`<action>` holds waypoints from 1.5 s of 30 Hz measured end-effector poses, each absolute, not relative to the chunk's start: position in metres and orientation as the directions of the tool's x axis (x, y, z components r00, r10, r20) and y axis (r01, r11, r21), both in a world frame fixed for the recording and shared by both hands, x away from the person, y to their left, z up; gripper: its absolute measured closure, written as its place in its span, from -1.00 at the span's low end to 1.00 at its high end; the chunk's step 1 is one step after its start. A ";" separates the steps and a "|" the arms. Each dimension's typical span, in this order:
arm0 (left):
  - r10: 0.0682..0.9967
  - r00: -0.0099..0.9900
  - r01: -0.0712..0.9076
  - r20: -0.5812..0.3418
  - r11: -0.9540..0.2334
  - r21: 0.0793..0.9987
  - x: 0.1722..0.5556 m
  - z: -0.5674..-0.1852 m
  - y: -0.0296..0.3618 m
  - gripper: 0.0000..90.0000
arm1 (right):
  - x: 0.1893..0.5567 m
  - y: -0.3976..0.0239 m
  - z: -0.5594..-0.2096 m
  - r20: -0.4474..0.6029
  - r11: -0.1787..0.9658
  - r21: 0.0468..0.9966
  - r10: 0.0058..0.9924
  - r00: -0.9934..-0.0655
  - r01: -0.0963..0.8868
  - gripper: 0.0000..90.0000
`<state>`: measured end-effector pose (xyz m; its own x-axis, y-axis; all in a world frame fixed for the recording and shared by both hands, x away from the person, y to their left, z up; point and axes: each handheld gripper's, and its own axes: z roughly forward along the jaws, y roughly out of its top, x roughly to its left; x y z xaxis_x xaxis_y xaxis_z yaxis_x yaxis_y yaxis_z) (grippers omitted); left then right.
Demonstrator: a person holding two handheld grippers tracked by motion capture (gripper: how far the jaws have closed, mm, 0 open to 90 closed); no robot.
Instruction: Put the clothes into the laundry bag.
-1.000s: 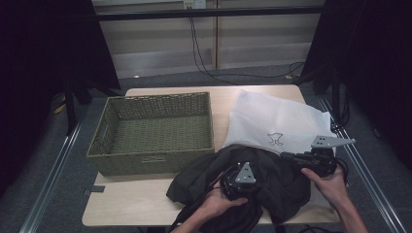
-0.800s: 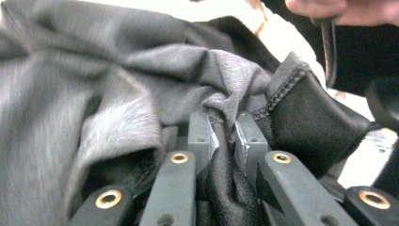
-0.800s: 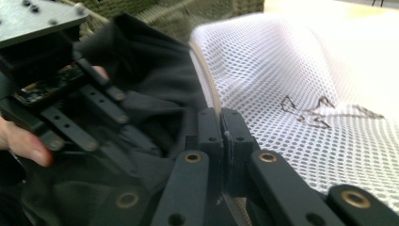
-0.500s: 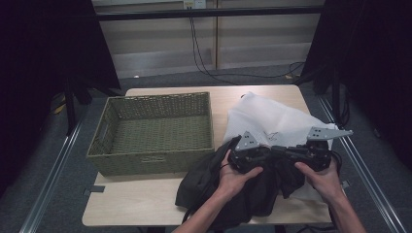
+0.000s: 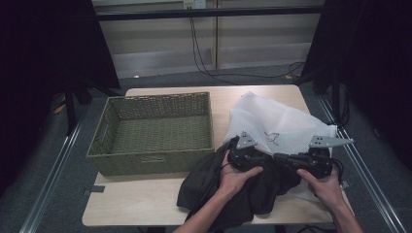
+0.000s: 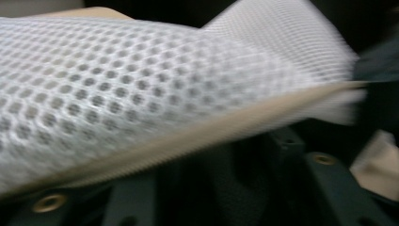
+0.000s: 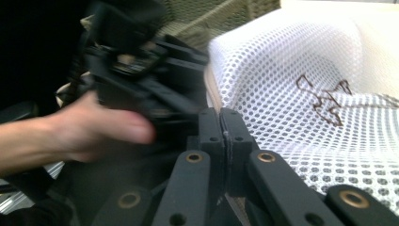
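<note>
A white mesh bag (image 5: 277,121) lies at the table's right, with a black garment (image 5: 218,187) bunched at its near edge. My right gripper (image 5: 283,160) (image 7: 223,125) is shut, pinching the bag's tan-trimmed rim (image 7: 211,92) and holding it lifted. My left gripper (image 5: 266,156) (image 6: 226,188) sits just left of it, at the bag's mouth. Its jaws have just been opening. Black cloth (image 6: 221,179) lies between them under the raised mesh (image 6: 141,84), and the pads are not pressing on it.
An empty green wicker basket (image 5: 153,160) fills the table's left half, close to the garment's left side. Bare tabletop (image 5: 131,204) shows in front of the basket. Metal rails run along both table sides.
My left gripper rose from the front of the garment to the bag's near edge, dragging black cloth along, and its jaws spread. The bag's near rim lifted; the right gripper barely moved.
</note>
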<state>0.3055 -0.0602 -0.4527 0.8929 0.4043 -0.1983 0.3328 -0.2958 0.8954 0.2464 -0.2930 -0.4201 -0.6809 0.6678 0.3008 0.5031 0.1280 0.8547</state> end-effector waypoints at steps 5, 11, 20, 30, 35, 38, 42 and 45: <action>0.365 0.910 0.317 -0.197 -0.306 0.898 0.292 -0.438 -0.043 -0.01 | 0.249 -0.299 -0.427 0.314 0.112 0.850 0.677 -0.666 0.515 0.99; 0.289 0.941 0.268 -0.178 -0.314 0.911 0.275 -0.421 -0.011 -0.06 | 0.249 -0.300 -0.429 0.294 0.130 0.850 0.688 -0.664 0.511 0.99; 0.279 0.958 0.165 -0.069 -0.341 0.926 0.251 -0.401 0.049 -0.10 | 0.251 -0.301 -0.430 0.291 0.134 0.846 0.695 -0.658 0.516 0.99; 0.372 0.920 0.257 -0.125 -0.330 0.908 0.253 -0.423 0.122 -0.48 | 0.255 -0.299 -0.428 0.275 0.145 0.849 0.701 -0.658 0.509 0.98; 0.391 0.910 0.287 -0.135 -0.360 0.888 0.253 -0.447 0.135 -0.69 | 0.256 -0.298 -0.427 0.272 0.149 0.847 0.704 -0.657 0.510 0.97; 0.368 0.918 0.299 -0.150 -0.391 0.870 0.256 -0.463 0.124 -0.78 | 0.258 -0.297 -0.426 0.264 0.161 0.846 0.702 -0.662 0.508 0.96; 0.345 0.928 0.301 -0.139 -0.475 0.827 0.255 -0.475 0.098 -0.89 | 0.261 -0.294 -0.422 0.255 0.166 0.850 0.702 -0.665 0.501 0.79; 0.328 0.938 0.280 -0.112 -0.529 0.801 0.252 -0.482 0.086 -0.92 | 0.267 -0.291 -0.419 0.246 0.182 0.845 0.703 -0.667 0.503 0.63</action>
